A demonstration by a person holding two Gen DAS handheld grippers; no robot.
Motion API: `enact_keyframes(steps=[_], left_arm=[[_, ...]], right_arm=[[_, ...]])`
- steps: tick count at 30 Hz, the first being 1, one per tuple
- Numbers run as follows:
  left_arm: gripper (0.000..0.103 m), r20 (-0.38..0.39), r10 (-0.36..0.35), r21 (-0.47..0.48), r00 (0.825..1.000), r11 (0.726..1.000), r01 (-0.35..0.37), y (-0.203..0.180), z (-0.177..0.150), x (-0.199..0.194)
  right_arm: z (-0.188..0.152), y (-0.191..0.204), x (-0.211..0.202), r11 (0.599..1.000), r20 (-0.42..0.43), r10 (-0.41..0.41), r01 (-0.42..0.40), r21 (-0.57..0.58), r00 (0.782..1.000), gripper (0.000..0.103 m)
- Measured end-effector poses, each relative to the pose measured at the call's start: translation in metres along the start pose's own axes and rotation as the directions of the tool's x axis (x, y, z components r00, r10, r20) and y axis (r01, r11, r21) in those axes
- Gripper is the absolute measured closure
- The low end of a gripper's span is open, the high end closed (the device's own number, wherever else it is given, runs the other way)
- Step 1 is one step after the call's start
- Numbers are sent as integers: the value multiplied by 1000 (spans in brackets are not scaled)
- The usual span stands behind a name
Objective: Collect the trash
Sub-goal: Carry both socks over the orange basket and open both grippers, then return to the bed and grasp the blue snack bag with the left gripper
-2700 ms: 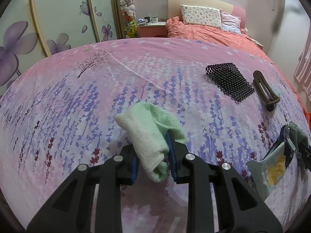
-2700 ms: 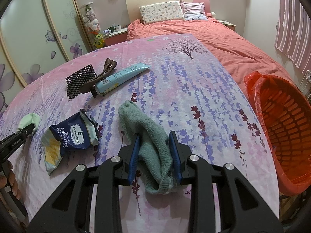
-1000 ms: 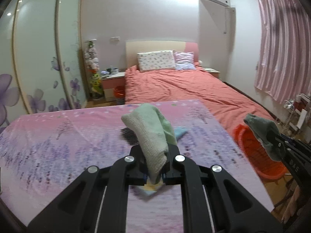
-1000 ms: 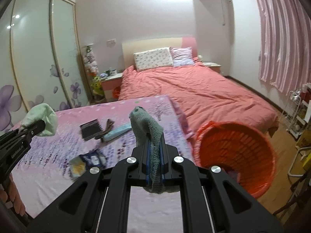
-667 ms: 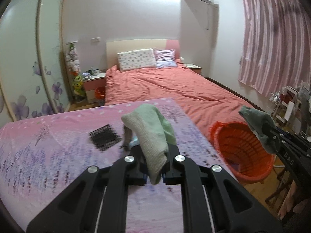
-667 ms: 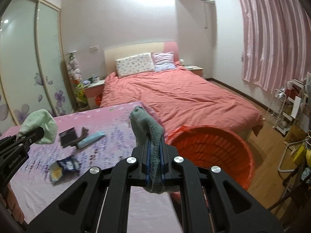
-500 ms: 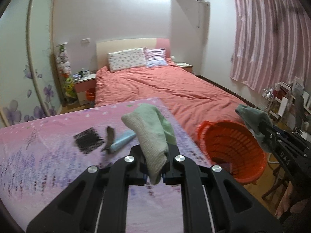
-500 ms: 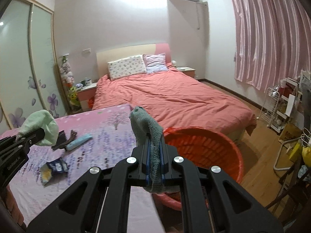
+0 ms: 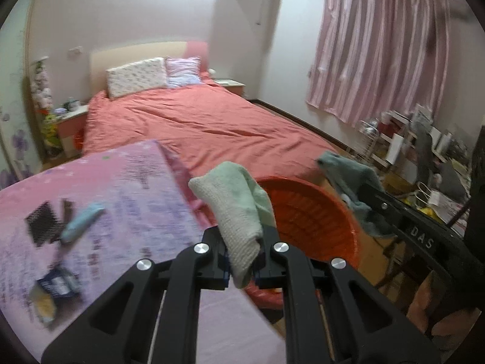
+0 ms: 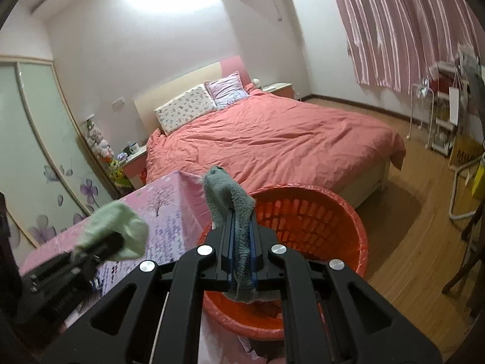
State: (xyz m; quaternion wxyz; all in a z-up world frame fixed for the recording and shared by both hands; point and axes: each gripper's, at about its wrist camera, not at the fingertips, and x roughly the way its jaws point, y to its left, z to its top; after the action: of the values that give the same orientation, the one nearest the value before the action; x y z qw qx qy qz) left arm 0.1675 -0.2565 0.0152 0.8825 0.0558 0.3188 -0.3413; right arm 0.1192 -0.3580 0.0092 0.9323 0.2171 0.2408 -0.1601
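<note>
Beside orange-red basket (image 10: 360,242): pale-green cloth (image 9: 233,200), grey-green cloth (image 10: 227,197), pink table cover (image 9: 127,200) with purple flower print, coral bedspread (image 10: 272,139).

Both grippers — left gripper (image 9: 241,268), right gripper (image 10: 242,268) — clamped tight, angled downward.

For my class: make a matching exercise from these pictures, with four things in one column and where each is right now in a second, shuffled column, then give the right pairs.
Things
1. light green cloth
2. grey-green cloth
3. orange basket
4. blue tube

Places
A. lying on the pink flowered cover
B. clamped in the right gripper
C. standing on the floor beside the pink flowered cover
D. clamped in the left gripper

Pairs: 1-D, 2-B, 3-C, 4-A
</note>
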Motion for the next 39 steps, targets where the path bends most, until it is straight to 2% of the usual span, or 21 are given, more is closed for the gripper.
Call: enact_keyframes(steps=[3,4,7,9,14,16,18,22,28,30,33,37,39], left_arm=[[85,-41,-31,3,999,999,32,-12,3,29],[83,-51,-30,4,998,1000,30,-12,4,36],[65,-89,10,9,996,1000,-9,-10,3,62],[59,-102,30,8,994,1000,-30,-2,-1,69],[44,-106,110,28,988,994,-107,24,-14,64],[39,-104,141,36,985,990,-138,36,-20,55],[34,-96,171,41,981,985,-168,51,-29,40],[27,-77,250,40,965,968,-248,89,-45,6],[16,-98,385,-26,918,921,-389,173,-75,-48],[12,-122,402,-43,908,911,-409,194,-85,-56],[12,-159,413,-50,897,904,-425,218,-100,-60],[13,-176,426,-25,887,899,-437,225,-106,-48],[27,-187,424,-15,886,901,-434,225,-104,-39]], right_arm=[[2,-12,14,1000,-10,5,-5,28,1000,93],[3,-15,23,999,-20,-1,1,38,1000,86],[-2,-25,38,998,-46,-10,13,64,999,63],[-8,-28,44,997,-62,-16,21,77,998,59],[-30,-23,47,996,-79,-64,68,57,995,42],[-37,-16,47,997,-90,-76,78,28,993,30],[-38,-11,46,996,-95,-85,86,7,992,23],[-47,13,41,996,-106,-69,63,-60,992,21],[-61,57,33,987,-117,-30,12,-158,993,13],[-67,70,31,983,-128,-17,-7,-184,992,13],[-75,89,32,976,-146,-9,-23,-215,989,13],[-85,107,33,971,-182,5,-48,-234,983,12],[-88,113,33,971,-194,11,-58,-234,981,12]])
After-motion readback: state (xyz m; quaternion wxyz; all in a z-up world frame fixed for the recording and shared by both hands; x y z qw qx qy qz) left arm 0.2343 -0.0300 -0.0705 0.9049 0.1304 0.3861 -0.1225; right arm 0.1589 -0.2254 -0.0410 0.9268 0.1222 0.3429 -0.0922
